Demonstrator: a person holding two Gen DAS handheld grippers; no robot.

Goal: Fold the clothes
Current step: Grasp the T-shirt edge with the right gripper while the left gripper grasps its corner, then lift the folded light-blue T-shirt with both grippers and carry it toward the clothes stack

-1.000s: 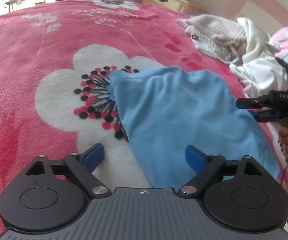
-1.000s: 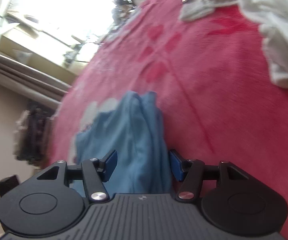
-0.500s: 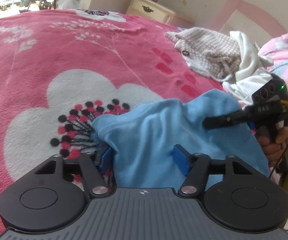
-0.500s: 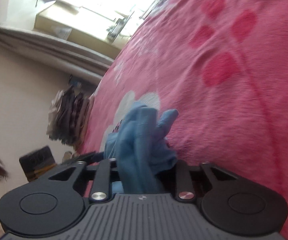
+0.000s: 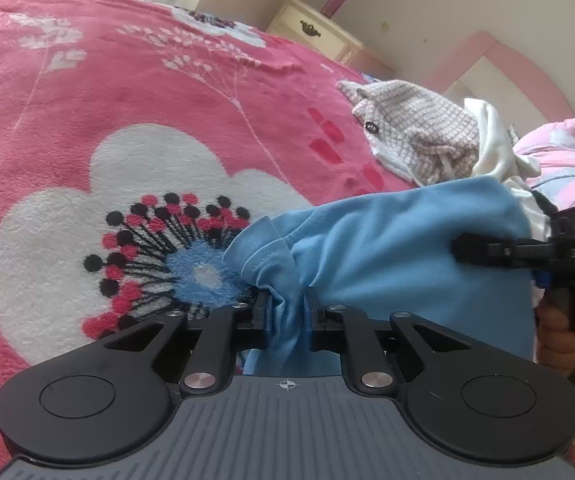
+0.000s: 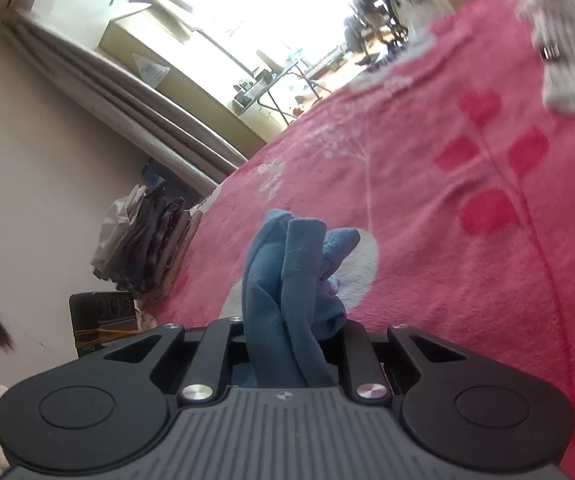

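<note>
Pink flowered blanket (image 5: 135, 92) spreads out ahead of me, bright window off beyond the right tongs' view, and the blue shirt (image 5: 399, 248) is right where I want it: bunched up between both my tools.

My left tongs (image 5: 287, 316) are closing hard on a gathered wad of the shirt's edge, cloth squeezed between the jaws and spilling out in front. My right tongs (image 6: 287, 344) are closing too, with a thick twist of the same blue fabric (image 6: 291, 280) standing up between the jaws. Off to the right of my left tongs I can see the other tool's black finger laid against the shirt, my hand (image 5: 563, 336) wrapped round its handle below.

Now, how to do this well. I reckon both bites took more cloth than a clean corner, so I'd lift gently and let the shirt hang before pulling it taut. Keep the two tongs level with each other, draw them apart till the edge between them goes straight, then lay it flat on the blanket.

Watch out beyond the shirt: the checked garment (image 5: 419, 132) and the white one (image 5: 491, 148) lie near, just past my right tool. Swing wide and I could drag them along.
</note>
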